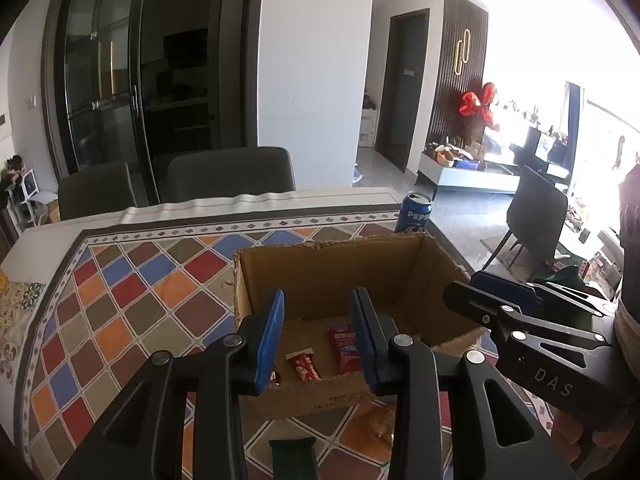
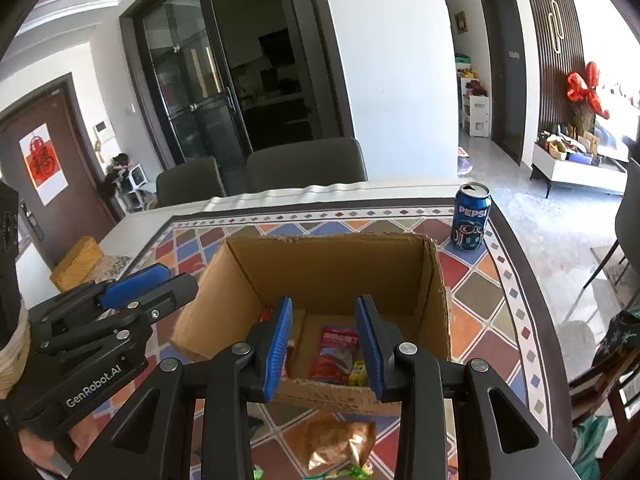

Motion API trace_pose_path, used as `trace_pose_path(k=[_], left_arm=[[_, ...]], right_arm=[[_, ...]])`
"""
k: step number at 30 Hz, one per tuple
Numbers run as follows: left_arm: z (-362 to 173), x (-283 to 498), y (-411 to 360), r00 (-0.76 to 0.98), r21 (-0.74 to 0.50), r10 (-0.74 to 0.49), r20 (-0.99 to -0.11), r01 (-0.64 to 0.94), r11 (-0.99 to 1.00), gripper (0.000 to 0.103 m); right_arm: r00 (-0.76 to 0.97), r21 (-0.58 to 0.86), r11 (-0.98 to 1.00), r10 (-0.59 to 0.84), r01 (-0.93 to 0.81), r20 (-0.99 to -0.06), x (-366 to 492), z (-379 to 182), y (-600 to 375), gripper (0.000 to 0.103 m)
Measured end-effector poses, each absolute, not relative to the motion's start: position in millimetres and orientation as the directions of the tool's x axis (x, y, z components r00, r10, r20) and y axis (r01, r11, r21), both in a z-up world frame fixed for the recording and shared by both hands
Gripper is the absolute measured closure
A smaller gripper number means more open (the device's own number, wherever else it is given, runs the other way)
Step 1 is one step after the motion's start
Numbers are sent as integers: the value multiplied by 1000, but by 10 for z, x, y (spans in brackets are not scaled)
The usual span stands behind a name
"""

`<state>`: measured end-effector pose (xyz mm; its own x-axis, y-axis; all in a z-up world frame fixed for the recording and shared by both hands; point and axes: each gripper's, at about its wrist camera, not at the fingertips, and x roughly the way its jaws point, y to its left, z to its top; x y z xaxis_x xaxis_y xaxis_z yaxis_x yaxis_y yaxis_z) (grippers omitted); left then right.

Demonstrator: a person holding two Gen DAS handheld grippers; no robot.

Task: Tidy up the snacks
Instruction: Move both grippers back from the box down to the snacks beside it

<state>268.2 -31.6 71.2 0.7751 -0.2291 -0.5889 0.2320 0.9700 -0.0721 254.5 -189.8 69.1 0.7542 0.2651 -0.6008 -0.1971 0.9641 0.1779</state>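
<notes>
Both your grippers, left gripper (image 1: 318,340) and right gripper (image 2: 324,346), hang part-open and empty over the cardboard box (image 2: 336,268); red packets (image 2: 334,354) are in, but the orange bag (image 2: 336,442) is still on the table (image 2: 476,304).

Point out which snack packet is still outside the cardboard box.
The orange-brown bag on the patterned tablecloth, just in front of the cardboard box. The large red packet and small red packet already lie inside the box.
</notes>
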Motion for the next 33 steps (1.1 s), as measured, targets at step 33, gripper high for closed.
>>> trace_pose_path(k=[33], left_arm=[[-49, 1948, -329, 649, -104, -226, -726, 222, 970, 59]], right_arm=[[634, 220, 965, 258, -140, -729, 1870, -100, -2033, 64]])
